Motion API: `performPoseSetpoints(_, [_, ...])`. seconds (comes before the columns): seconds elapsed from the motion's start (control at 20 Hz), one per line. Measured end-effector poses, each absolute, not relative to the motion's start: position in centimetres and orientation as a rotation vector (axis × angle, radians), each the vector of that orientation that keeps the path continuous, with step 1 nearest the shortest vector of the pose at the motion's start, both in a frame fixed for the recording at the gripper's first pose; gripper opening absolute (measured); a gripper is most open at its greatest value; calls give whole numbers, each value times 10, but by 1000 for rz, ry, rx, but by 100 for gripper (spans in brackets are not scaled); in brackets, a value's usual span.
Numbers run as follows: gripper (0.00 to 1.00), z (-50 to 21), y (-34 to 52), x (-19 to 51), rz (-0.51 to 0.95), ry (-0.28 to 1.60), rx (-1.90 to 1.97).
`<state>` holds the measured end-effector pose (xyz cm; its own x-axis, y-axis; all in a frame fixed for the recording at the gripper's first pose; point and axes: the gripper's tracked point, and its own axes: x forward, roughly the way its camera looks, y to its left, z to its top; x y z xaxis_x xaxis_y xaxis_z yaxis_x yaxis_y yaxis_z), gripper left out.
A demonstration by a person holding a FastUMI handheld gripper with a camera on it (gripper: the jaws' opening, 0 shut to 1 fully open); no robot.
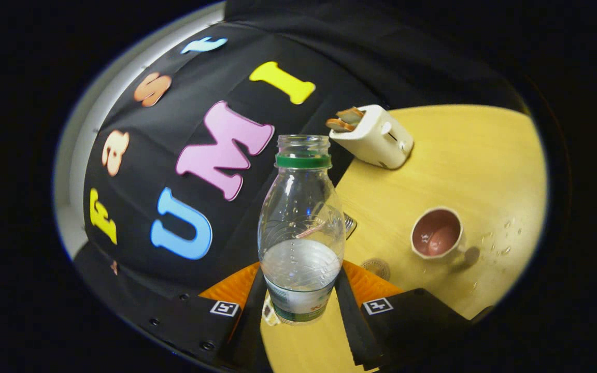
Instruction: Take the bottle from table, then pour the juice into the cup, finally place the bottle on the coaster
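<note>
Gripper (301, 300) closed around lower body of bottle (301, 233), both fingers (249, 316) pressing against its sides at label height. Bottle clear plastic, cap off, green ring at neck, mouth open. Roughly a third filled with clear liquid; level sitting just above the fingers. Bottle appears raised off counter (433, 171), base seen between the fingers with wood surface beneath it; contact with counter cannot be confirmed either way. Whole scene tilted in the view, bottle axis aligned with the gripper.

Cup (437, 233) standing on counter beyond the fingers and to their right, well apart from bottle. Pale outside, pinkish-brown inside, opening facing the camera, small amount of liquid or reflection at bottom, not clear which. Scattered droplets (503, 238) on counter just beside the cup, on its far side from bottle.

Round coaster (376, 268) lying flat on counter just ahead of the right finger, between bottle and cup, partly hidden by the finger. Nothing on it.

White toaster (376, 135) farther back on counter, near booth wall, two slices of toast (345, 119) protruding from its slots. Small metallic object (349, 224) behind bottle, mostly hidden; identity cannot be told.
</note>
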<state>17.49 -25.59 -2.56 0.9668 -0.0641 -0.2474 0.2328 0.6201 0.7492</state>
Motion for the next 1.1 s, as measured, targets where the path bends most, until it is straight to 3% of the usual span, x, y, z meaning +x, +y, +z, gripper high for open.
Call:
performPoseSetpoints(0.3, [71,-18,-236,181,-76,179,394])
performPoseSetpoints(0.6, [72,-68,-225,213,-67,162,77])
performPoseSetpoints(1.1, [73,-122,-229,265,-141,168,-45])
